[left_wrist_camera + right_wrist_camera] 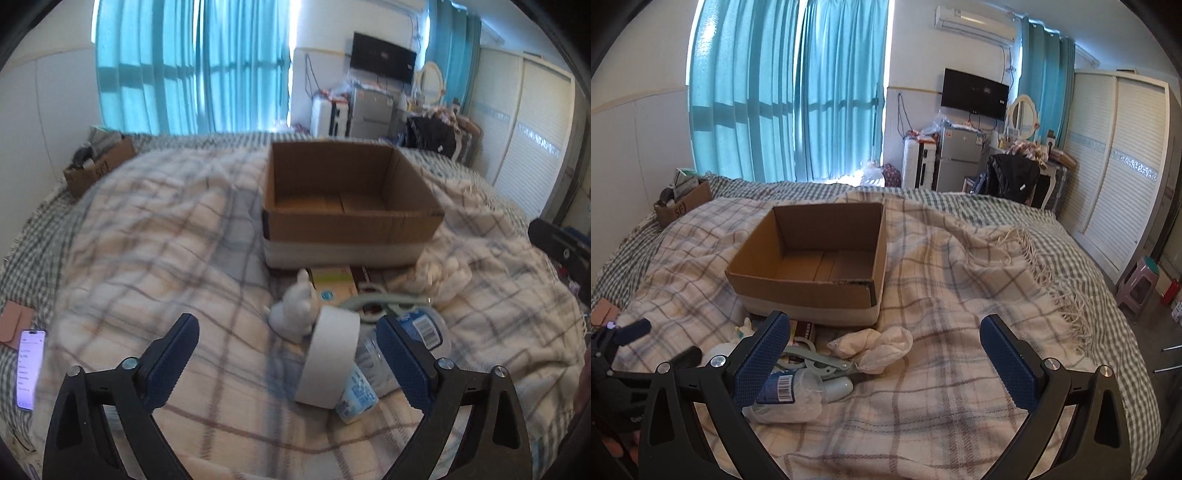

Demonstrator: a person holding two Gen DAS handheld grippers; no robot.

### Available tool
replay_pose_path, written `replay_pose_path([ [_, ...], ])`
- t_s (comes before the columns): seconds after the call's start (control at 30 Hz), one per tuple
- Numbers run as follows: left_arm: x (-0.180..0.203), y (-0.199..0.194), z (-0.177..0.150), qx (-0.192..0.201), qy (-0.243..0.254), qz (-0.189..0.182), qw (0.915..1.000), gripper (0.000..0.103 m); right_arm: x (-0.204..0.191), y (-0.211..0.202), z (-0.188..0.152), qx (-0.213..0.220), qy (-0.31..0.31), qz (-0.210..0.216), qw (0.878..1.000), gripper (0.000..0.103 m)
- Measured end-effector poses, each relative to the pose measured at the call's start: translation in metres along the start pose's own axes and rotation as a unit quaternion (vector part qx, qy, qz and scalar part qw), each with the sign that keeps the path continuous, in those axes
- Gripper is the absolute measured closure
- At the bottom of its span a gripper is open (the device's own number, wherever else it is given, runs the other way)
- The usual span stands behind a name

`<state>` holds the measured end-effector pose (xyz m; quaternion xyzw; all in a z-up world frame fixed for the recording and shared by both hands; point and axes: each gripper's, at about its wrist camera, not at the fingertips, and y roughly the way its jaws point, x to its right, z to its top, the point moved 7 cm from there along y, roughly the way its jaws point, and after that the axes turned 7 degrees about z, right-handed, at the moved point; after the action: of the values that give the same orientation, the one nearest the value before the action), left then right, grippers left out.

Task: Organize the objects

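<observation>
An empty cardboard box (351, 199) stands open on the plaid blanket, also in the right wrist view (812, 266). In front of it lies a pile: a white tape roll (330, 360), a white figurine (295, 314), a crushed plastic bottle (391, 354), a pale green clip (380, 301), a small yellow-white carton (334, 284) and white socks (875, 345). My left gripper (288, 354) is open, the tape roll between its fingers but not gripped. My right gripper (886, 354) is open and empty, above the blanket right of the pile.
A phone (31, 369) with a lit screen lies at the left on the checked bedsheet. A smaller cardboard box (683, 205) with items stands at the far left corner. The blanket's fringed edge (1052, 280) runs along the right. A stool (1137, 284) stands beside the bed.
</observation>
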<state>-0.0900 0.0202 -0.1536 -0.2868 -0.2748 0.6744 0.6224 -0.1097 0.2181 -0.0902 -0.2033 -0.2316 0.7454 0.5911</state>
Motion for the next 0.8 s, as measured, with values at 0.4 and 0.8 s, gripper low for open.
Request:
replay_pose_path([
  [0.4, 0.016, 0.018, -0.015, -0.049, 0.019, -0.031, 0.9982, 0.071, -0.005, 0.025, -0.025, -0.047, -0.014, 0.006, 0.999, 0.0],
  [0.8, -0.018, -0.01, 0.021, -0.009, -0.022, -0.029, 0.9993, 0.071, -0.083, 0.011, -0.034, -0.056, -0.098, 0.109, 0.988, 0.0],
])
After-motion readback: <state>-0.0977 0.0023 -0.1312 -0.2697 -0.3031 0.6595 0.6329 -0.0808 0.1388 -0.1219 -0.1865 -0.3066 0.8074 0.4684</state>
